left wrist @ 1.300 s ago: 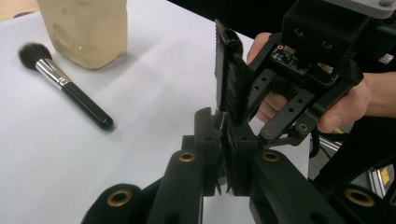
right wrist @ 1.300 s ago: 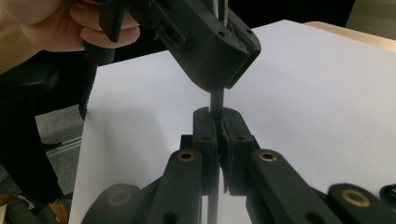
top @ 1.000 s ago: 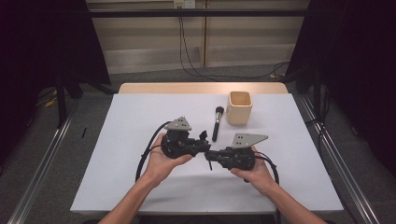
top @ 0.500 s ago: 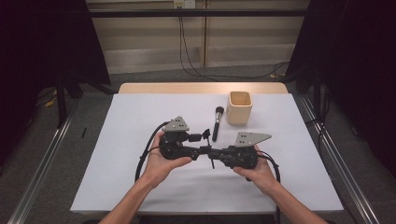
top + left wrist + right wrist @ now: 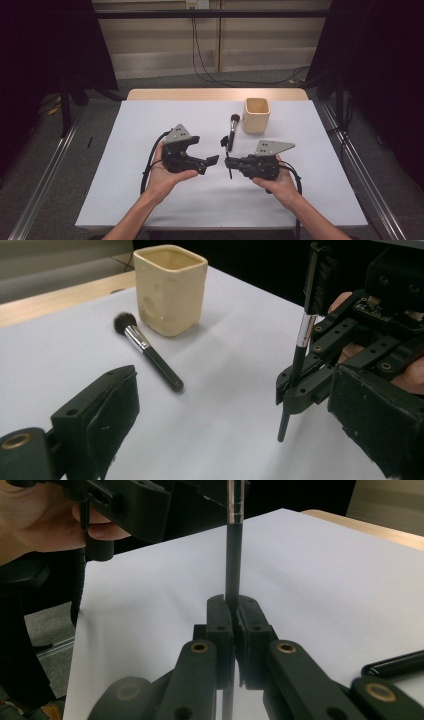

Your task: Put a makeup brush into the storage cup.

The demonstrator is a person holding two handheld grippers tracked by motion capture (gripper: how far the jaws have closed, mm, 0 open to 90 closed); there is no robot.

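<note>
My right gripper [image 5: 228, 162] [image 5: 234, 614] is shut on the handle of a thin black brush [image 5: 226, 144] [image 5: 233, 555]. The brush stands nearly upright over the white table [image 5: 150, 125], its comb head [image 5: 318, 275] on top. Facing it from the left, my left gripper [image 5: 206, 151] [image 5: 235, 432] is open. Its jaws have just been opening and nothing is between them. A black powder brush [image 5: 232, 127] [image 5: 147, 354] lies flat on the table beside a cream square cup [image 5: 256, 115] [image 5: 170, 287].
The cup stands at the back, right of centre, with the powder brush just to its left. Cables trail from both grippers toward the table's front edge. Rails run along the floor on each side of the table.
The left gripper's jaws went from shut near the thin brush to wide open, letting it go. The brush stays in the right gripper. Both hands kept their places.
</note>
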